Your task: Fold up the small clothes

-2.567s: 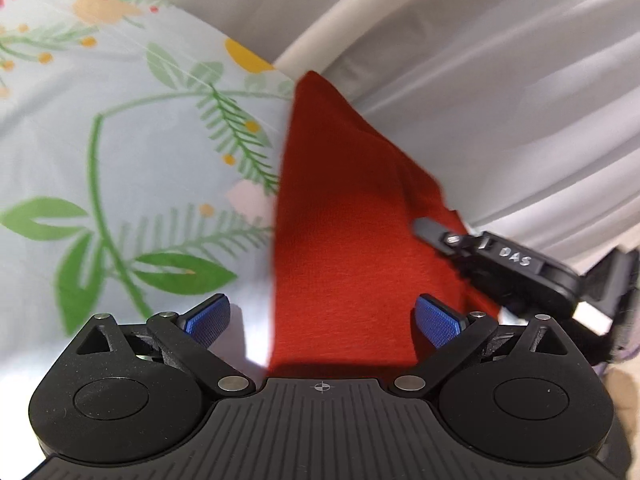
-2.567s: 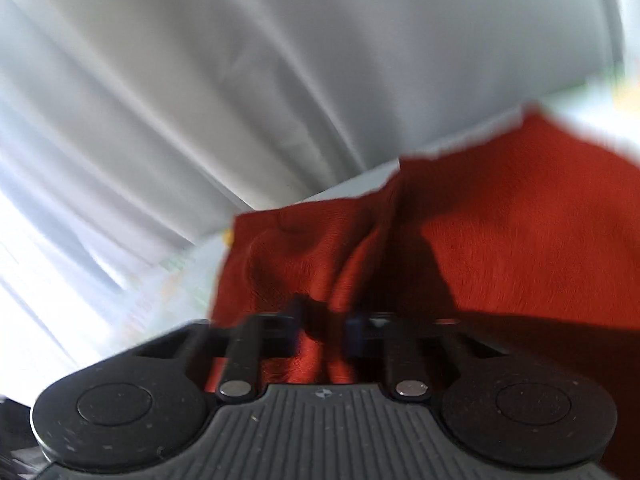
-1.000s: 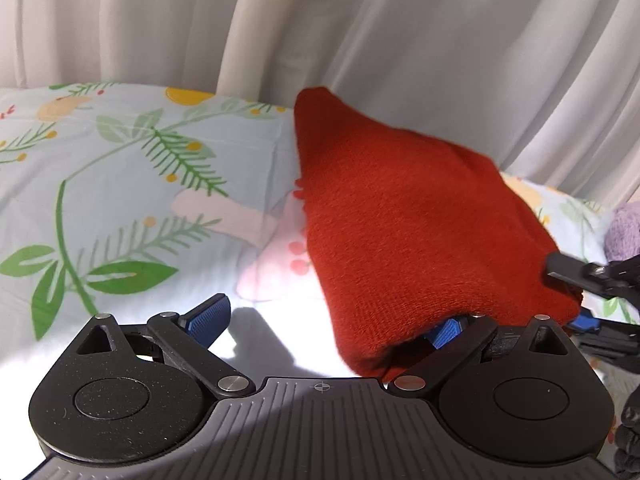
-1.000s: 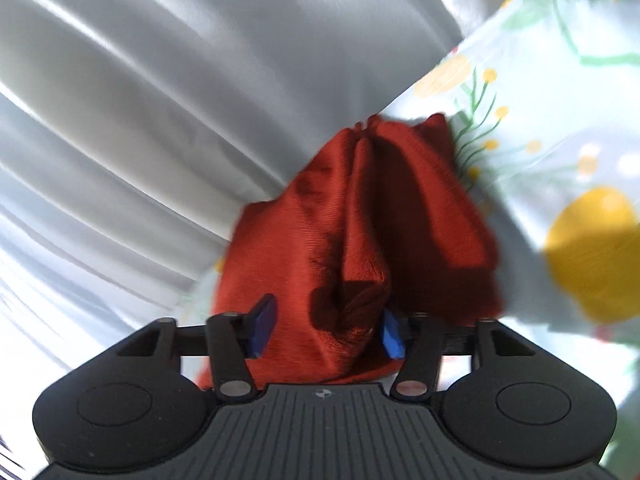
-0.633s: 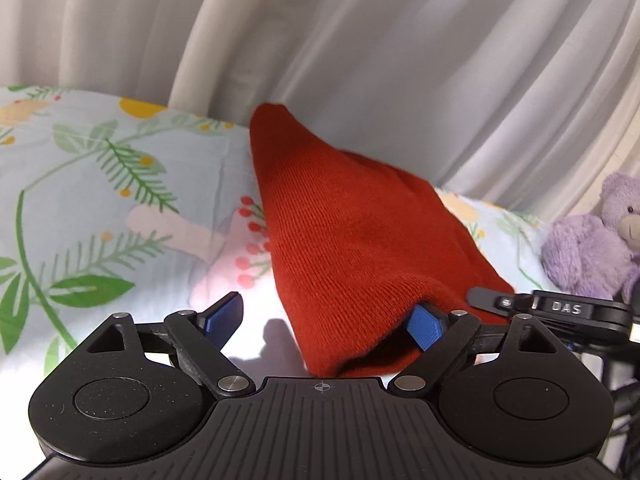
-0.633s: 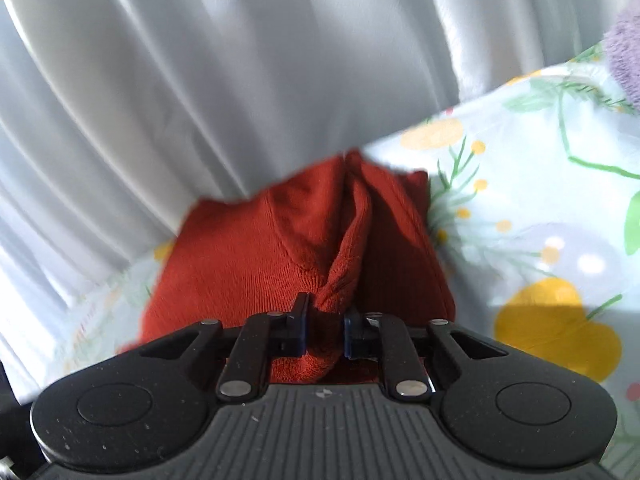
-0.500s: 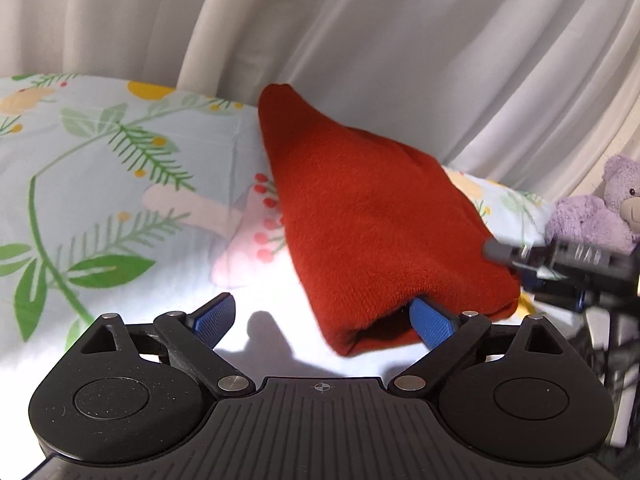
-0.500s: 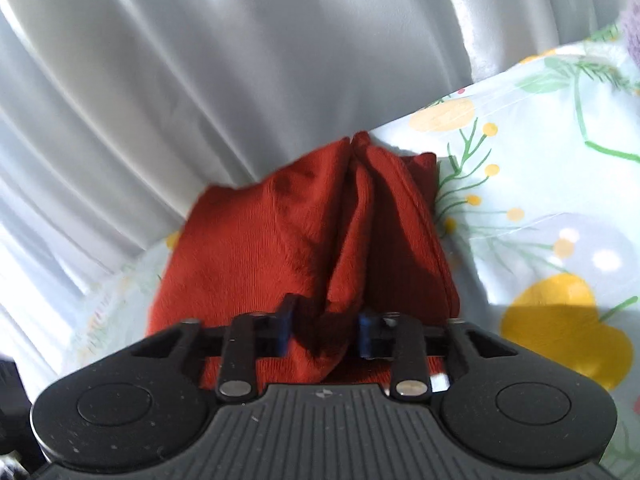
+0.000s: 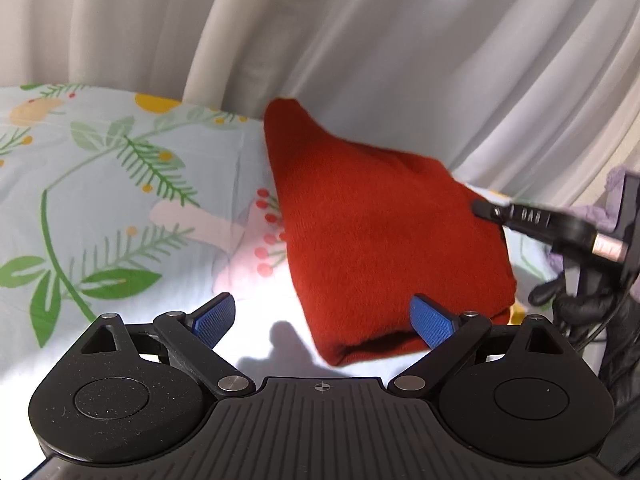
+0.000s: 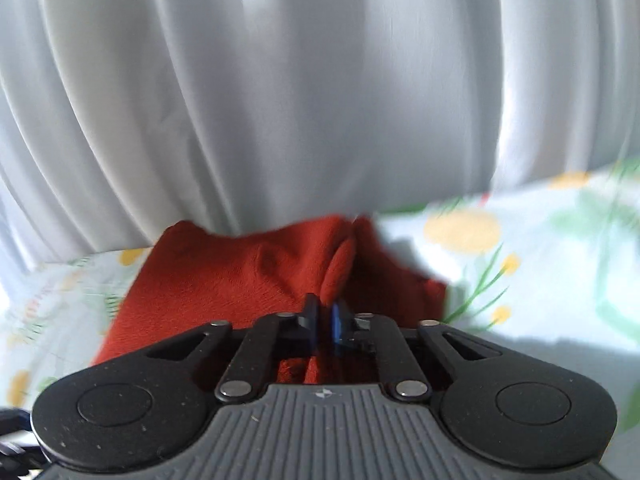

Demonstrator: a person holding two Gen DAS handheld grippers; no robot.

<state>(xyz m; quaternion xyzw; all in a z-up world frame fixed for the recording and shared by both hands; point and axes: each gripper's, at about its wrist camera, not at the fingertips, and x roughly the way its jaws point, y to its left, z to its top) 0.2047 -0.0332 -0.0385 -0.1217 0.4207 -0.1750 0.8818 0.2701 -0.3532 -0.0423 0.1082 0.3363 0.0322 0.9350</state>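
Note:
A folded red knit garment (image 9: 380, 232) lies on the floral bedsheet (image 9: 100, 200). My left gripper (image 9: 324, 320) is open and empty just in front of the garment's near edge, its blue pads (image 9: 432, 320) on either side of the near corner. My right gripper (image 10: 325, 316) is shut on a bunched fold of the red garment (image 10: 224, 280) at its right side. The right gripper also shows in the left wrist view (image 9: 532, 220), touching the garment's right edge.
White curtains (image 9: 360, 40) hang close behind the bed. A purple plush toy (image 9: 624, 176) sits at the far right, partly hidden by the right gripper. A black-gloved hand (image 9: 592, 308) holds the right gripper. The sheet (image 10: 540, 272) extends to the right.
My right gripper opened briefly, then shut again on a fold of the garment. My left gripper stayed open and drew back slightly from the garment's near edge.

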